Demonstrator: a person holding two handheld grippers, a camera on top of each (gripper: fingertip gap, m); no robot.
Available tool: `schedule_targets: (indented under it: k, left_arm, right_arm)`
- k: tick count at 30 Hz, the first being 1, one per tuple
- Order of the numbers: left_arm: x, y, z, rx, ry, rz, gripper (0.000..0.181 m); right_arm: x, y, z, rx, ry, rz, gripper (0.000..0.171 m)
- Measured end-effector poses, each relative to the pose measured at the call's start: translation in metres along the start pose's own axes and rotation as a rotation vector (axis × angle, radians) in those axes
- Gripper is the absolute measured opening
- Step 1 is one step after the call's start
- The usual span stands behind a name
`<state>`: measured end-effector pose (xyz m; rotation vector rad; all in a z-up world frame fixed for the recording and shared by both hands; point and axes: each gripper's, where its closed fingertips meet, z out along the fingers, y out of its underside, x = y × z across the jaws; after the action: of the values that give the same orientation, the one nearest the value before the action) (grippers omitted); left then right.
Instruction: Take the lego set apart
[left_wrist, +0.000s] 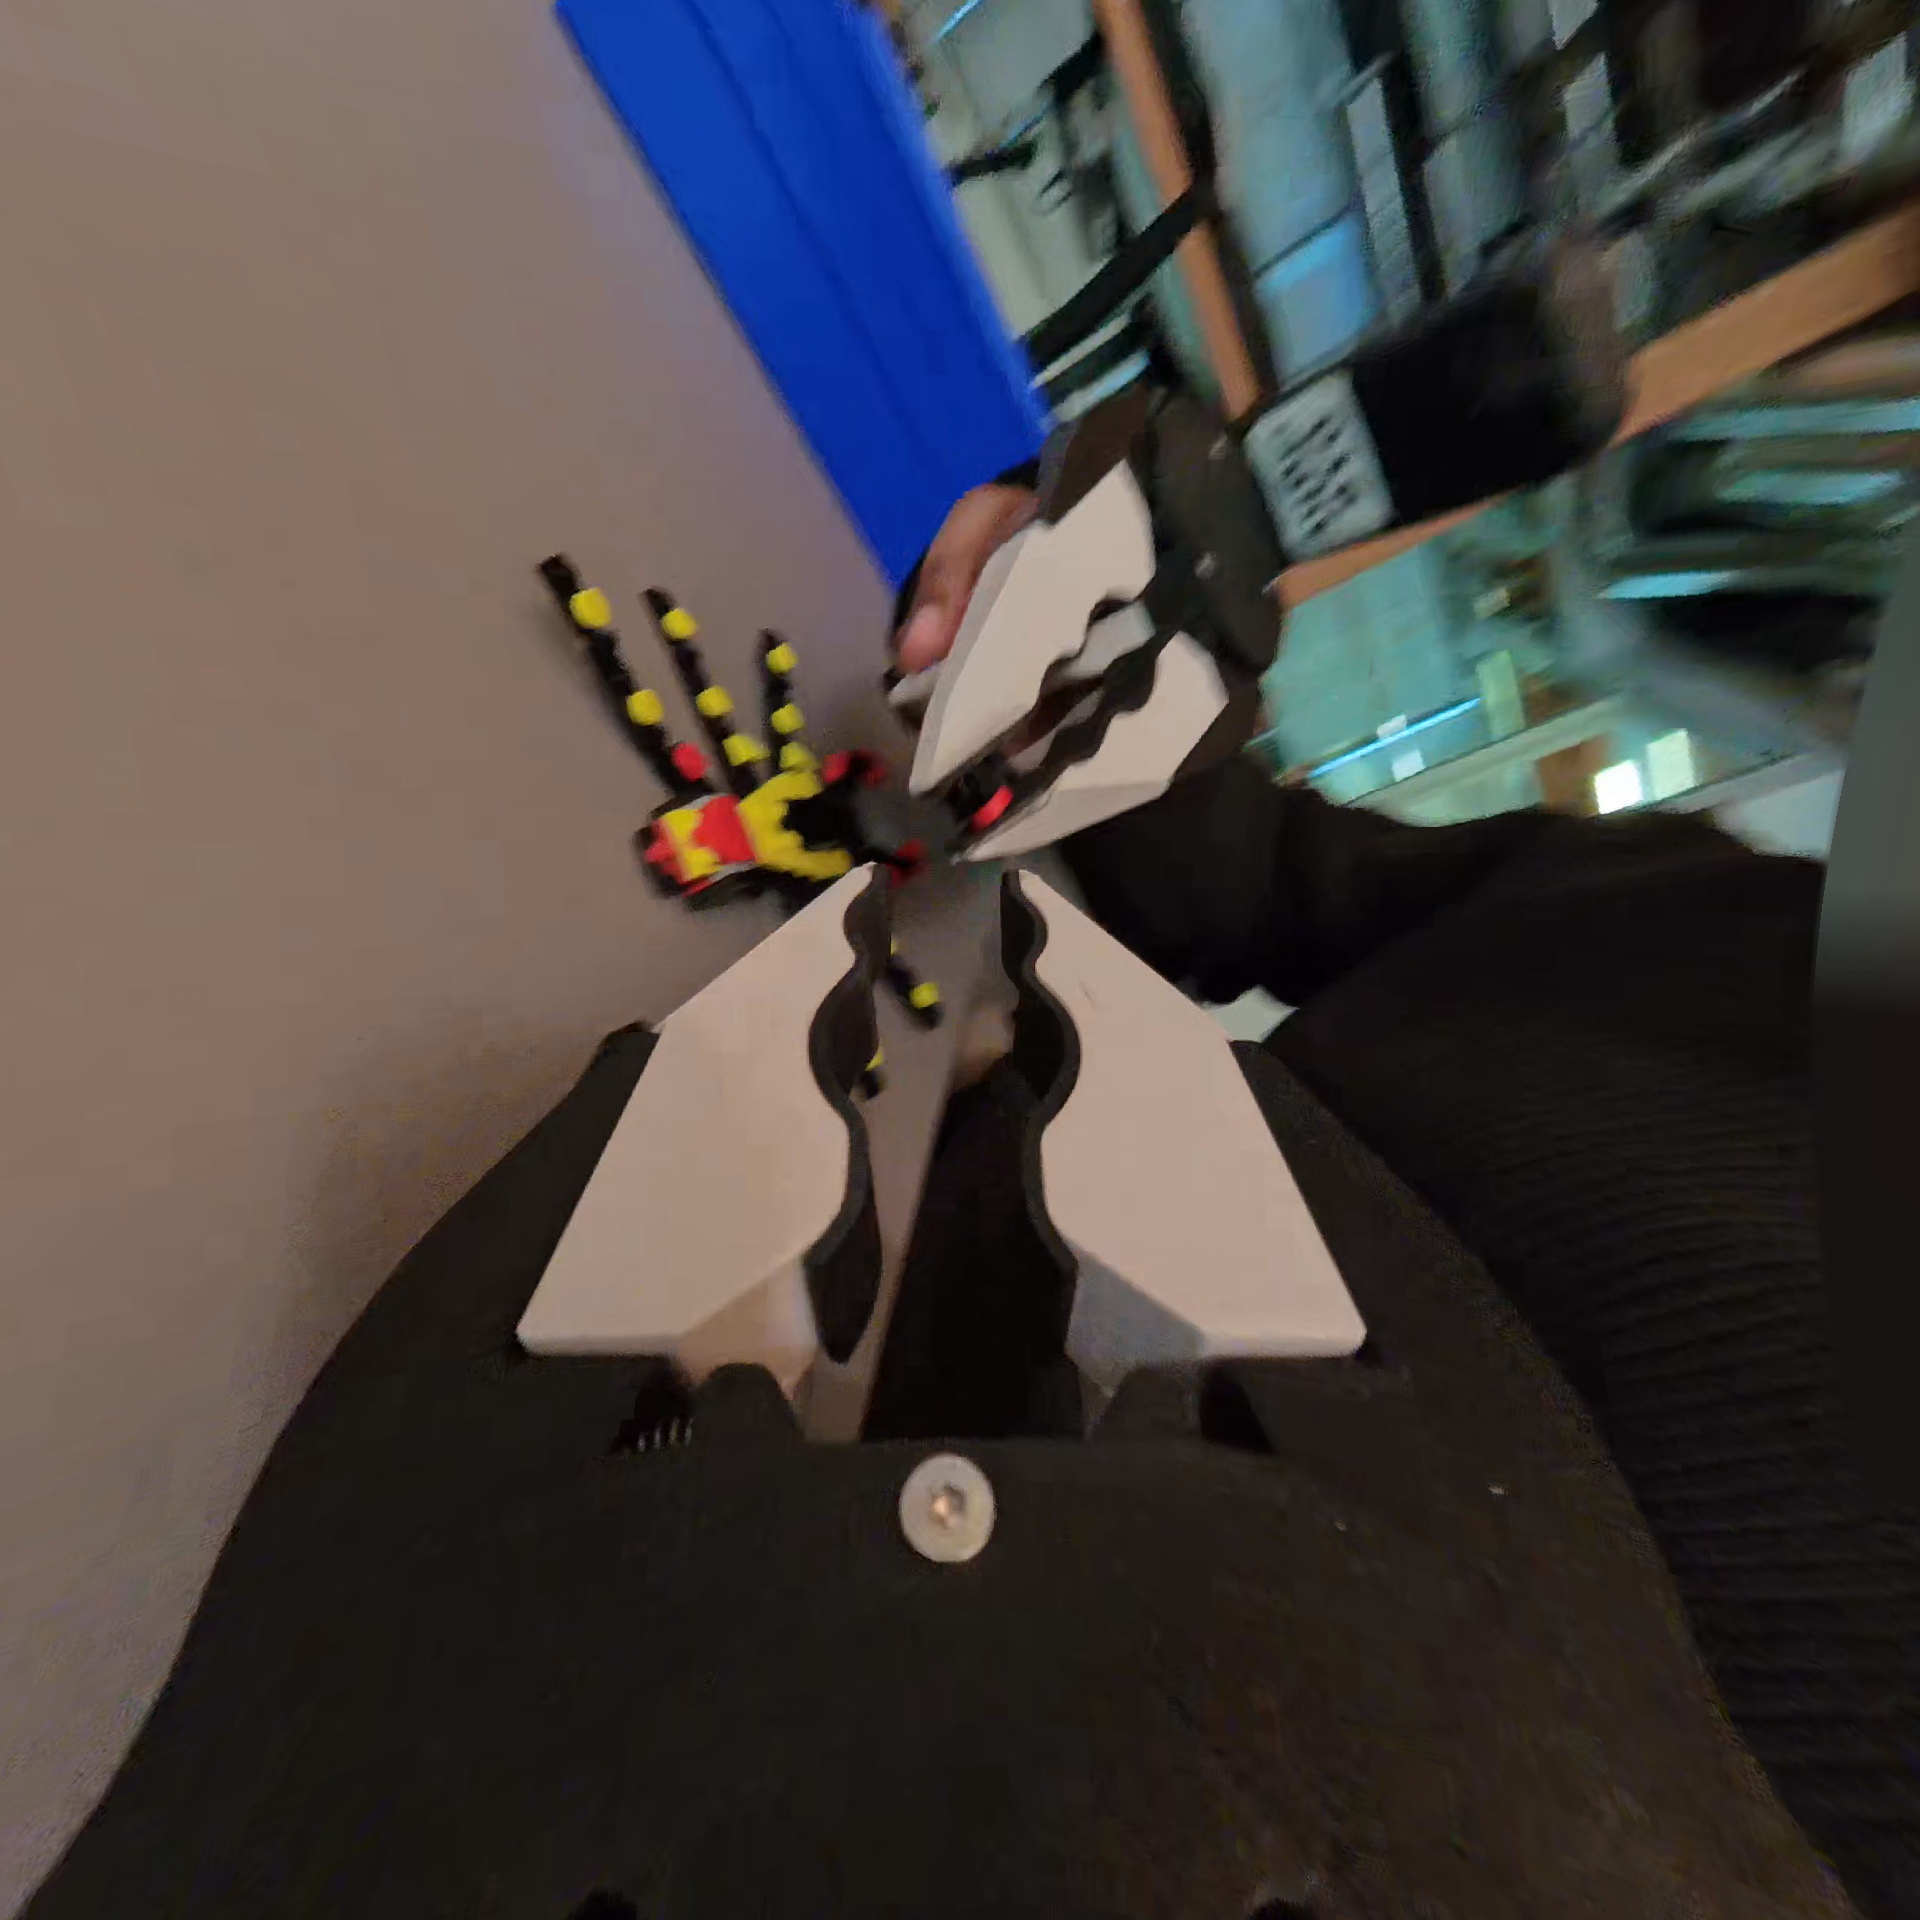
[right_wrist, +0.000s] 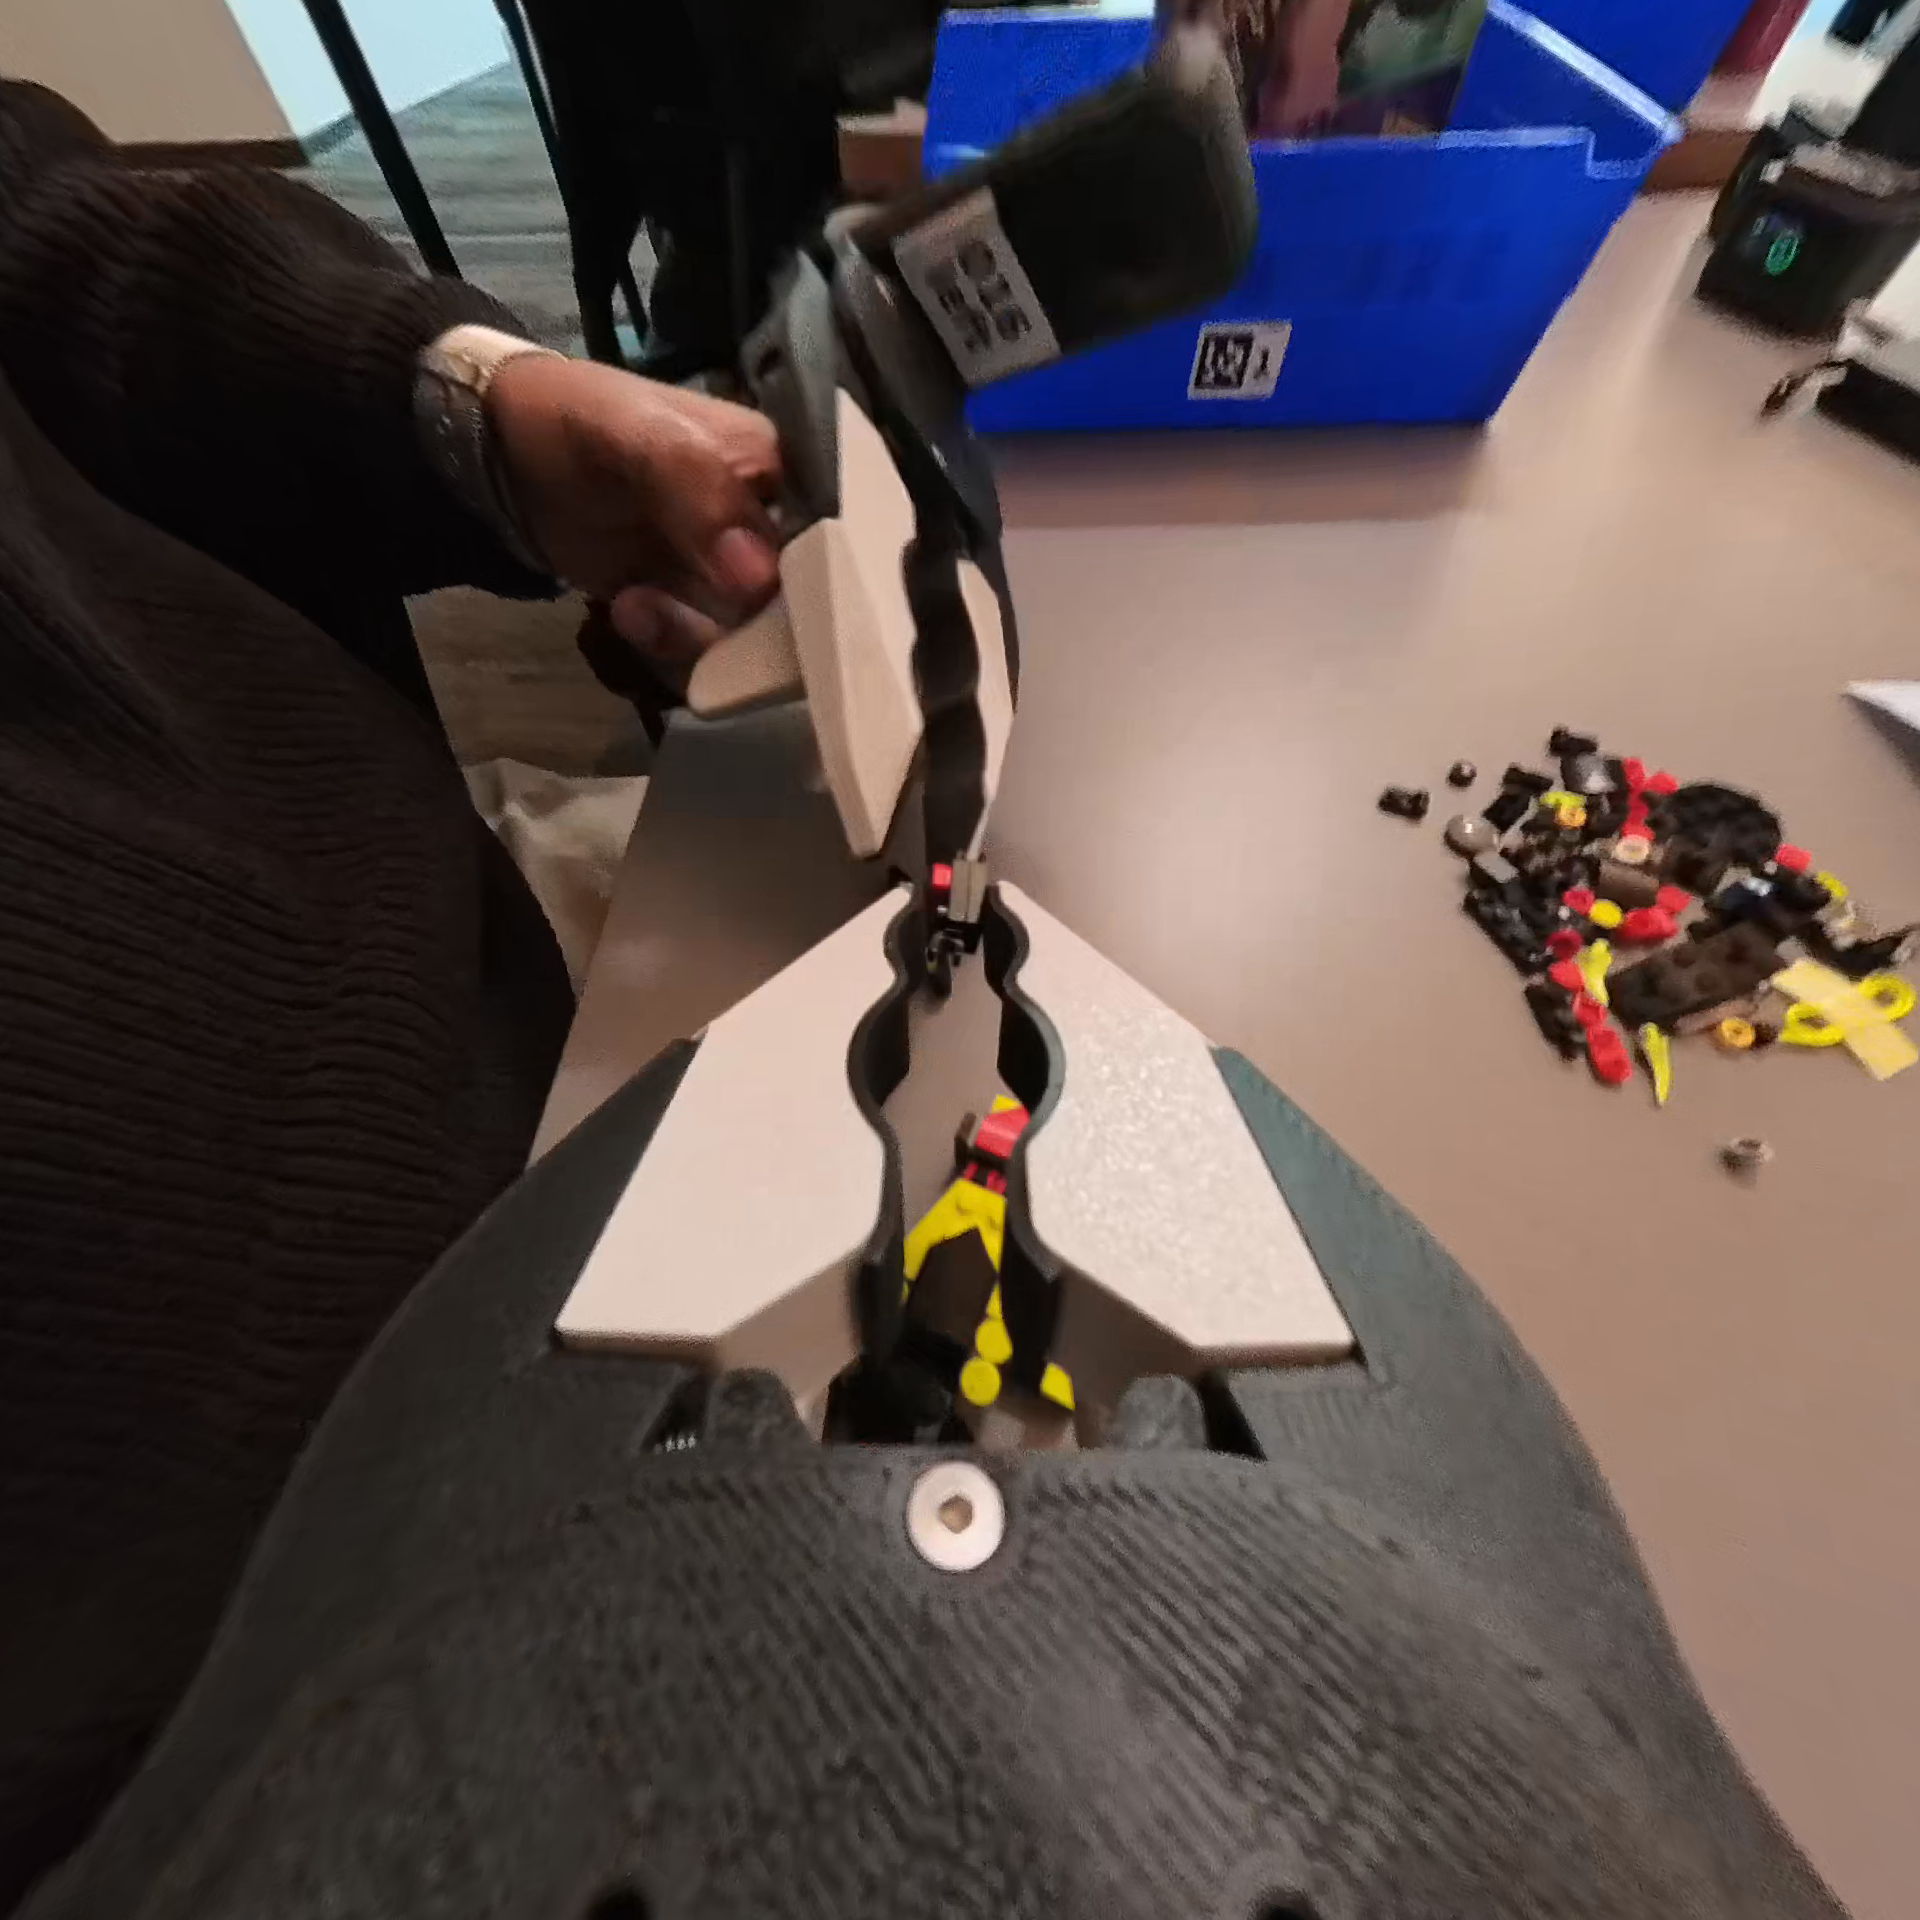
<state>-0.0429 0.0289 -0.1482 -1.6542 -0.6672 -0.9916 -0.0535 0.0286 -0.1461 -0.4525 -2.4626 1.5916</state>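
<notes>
The lego set (left_wrist: 769, 821), a black, red and yellow spider, hangs above the table (right_wrist: 1299, 623). Left of it, the left gripper (right_wrist: 961, 862) pinches a small piece; the right gripper (right_wrist: 956, 914) clamps its body. Right, loose pieces (right_wrist: 1683, 914) lie piled.

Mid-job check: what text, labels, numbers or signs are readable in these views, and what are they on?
White sticker on the blue bin: a printed code mark, too blurred to read.
Grey plate on the left gripper: raised characters, blurred.
Black device at the far right: a green glowing symbol, too small to read.
Left wrist view: nothing legible.
</notes>
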Motion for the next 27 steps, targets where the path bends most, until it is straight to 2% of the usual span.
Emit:
schedule_targets:
  k: [2,7,17,22,27]
  left_arm:
    - [0.009,-0.008,-0.002,0.058,0.09,-0.068,0.019]
    - [0.017,-0.009,-0.003,0.072,0.163,-0.102,0.014]
    - [0.018,-0.007,-0.004,0.058,0.169,-0.087,0.004]
    - [0.016,-0.018,-0.012,0.124,0.167,-0.085,0.003]
    - [0.014,-0.027,-0.02,0.183,0.117,-0.027,0.004]
  right_arm:
    - [-0.005,-0.008,0.001,0.029,0.007,-0.04,0.009]
    - [-0.01,-0.014,0.005,0.025,0.052,-0.15,0.009]
    - [-0.013,-0.016,0.003,0.069,0.005,-0.113,0.011]
    - [-0.005,-0.014,0.002,0.052,0.048,-0.12,0.023]
    - [0.002,-0.025,-0.006,0.134,-0.006,0.107,0.026]
